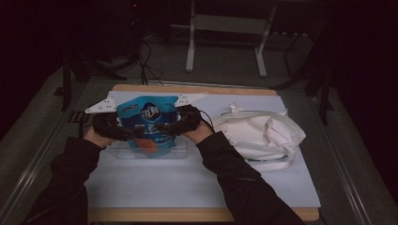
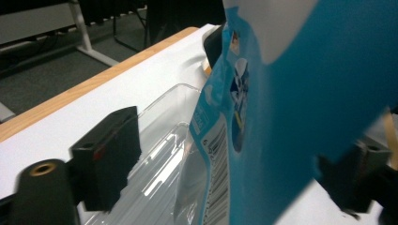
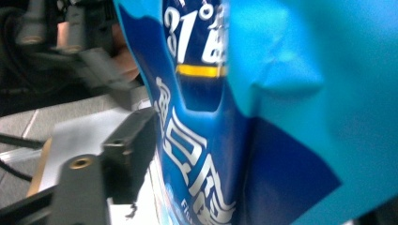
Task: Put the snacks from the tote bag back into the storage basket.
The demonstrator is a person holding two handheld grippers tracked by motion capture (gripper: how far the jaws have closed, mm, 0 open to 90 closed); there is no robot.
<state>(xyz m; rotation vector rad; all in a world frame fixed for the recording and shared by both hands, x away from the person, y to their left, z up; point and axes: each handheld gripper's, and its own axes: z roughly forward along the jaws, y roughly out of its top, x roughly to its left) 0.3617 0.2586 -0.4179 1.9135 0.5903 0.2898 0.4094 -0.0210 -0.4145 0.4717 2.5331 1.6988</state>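
Sleeves: dark, matte fabric on both forearms, nearest the high camera, rising from the bottom edge toward the middle of the desk.
Left claw: at the pouch's left edge; in the left gripper view one black jaw stands clear to the left and the other sits low behind the pouch — jaws spread wide, pouch between them, pads not pressing as far as can be seen.
Right claw: at the pouch's right edge, mirror of the left; the near jaw in the right gripper view stands just beside the printed face, the far one is hidden by it — wide apart, no grip visible.
Blue pouch: glossy, flexible film, cyan with a darker blue panel, white lettering, a yellow stripe and a barcode strip on the edge; creased and dented. Stands upright, long axis vertical, its foot in the tray.
Key relation: pouch lies directly between the two claws — both equally near, one per side edge; any re-grip would close inward across its thin width.
Clear tray: transparent hard plastic, shallow, rectangular, glinting rim; near the desk's left-centre.
White bag: soft, crumpled cloth with flat straps, well to the right of the tray.
Desk surface: white sheet over a pale wooden edge.
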